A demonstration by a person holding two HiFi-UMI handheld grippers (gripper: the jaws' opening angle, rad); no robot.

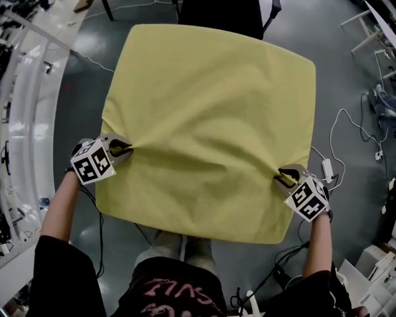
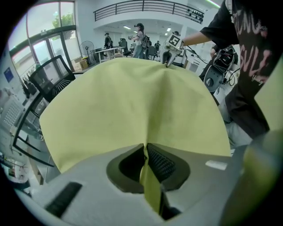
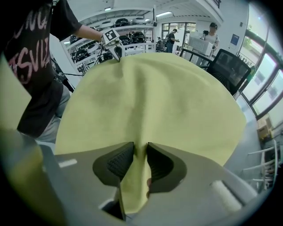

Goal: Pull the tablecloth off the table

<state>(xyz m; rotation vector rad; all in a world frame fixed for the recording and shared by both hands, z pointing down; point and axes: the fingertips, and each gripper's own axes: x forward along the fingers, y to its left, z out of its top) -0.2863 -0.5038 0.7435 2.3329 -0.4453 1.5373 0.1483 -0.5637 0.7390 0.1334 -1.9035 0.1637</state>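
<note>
A yellow-green tablecloth [image 1: 210, 111] covers the whole square table. My left gripper [image 1: 127, 148] is at the cloth's near left side, shut on a thin pinched fold; in the left gripper view the tablecloth [image 2: 132, 97] runs straight into the closed left gripper [image 2: 145, 148]. My right gripper [image 1: 281, 179] is at the near right side. In the right gripper view a thicker fold of tablecloth [image 3: 154, 101] fills the narrow gap of the right gripper [image 3: 140, 148], touching both pads. Wrinkles fan out across the cloth from both grips. The table itself is hidden.
A black chair [image 1: 223, 15] stands at the table's far side. Cables [image 1: 346, 136] and a white power adapter [image 1: 327, 167] lie on the grey floor to the right. A white curved bench [image 1: 25, 93] runs along the left. My legs [image 1: 179, 247] stand at the near edge.
</note>
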